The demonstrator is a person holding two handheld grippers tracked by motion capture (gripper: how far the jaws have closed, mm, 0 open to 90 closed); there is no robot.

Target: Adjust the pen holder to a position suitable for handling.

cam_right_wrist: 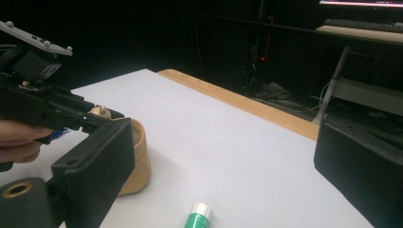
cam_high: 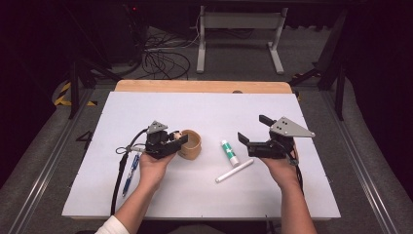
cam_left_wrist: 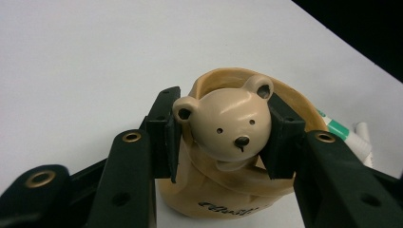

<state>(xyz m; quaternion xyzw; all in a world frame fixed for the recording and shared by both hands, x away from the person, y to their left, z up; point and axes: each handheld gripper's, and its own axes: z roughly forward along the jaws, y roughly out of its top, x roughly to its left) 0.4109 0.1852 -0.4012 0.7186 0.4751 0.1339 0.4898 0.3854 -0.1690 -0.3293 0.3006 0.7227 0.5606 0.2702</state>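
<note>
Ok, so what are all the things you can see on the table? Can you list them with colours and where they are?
Bear cup: one, tan, with a bear head on its rim, left of the table's middle, between the left gripper's pads.
Tube: one, green and white, right of the cup.
White stick: one, white, a pen or marker, lying slantwise just in front of the tube.
Blue pen: one, blue, near the left edge by the cable.
Table cover: one, white, over a wooden top.
Left gripper: one, black, pads against both sides of the bear head.
Right gripper: one, black, jaws wide apart, nothing between them, right of the tube.
Hands: two, each holding a gripper.
</note>
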